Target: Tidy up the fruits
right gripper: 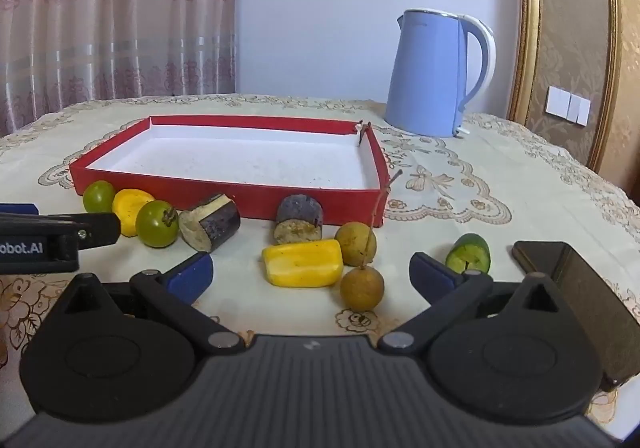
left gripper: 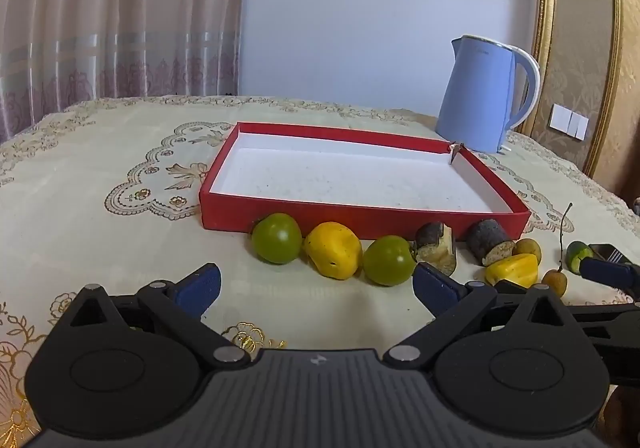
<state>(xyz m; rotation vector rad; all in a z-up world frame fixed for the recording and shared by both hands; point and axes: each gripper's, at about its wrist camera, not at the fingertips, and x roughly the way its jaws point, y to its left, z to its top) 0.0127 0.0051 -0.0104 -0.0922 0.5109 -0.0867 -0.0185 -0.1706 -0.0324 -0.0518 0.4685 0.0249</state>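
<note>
A shallow red box with a white inside lies on the table with nothing in it. Along its near wall sit two green tomatoes, a yellow piece, two dark eggplant chunks, a second yellow piece, two brown longans on a stem, and a cucumber piece. My left gripper stands open, short of the tomatoes. My right gripper stands open, with the second yellow piece and the near longan lying between its fingers, untouched.
A blue electric kettle stands behind the box at the back right. A dark phone lies at the right beside the cucumber piece. The table wears a cream embroidered cloth. Curtains hang at the back left.
</note>
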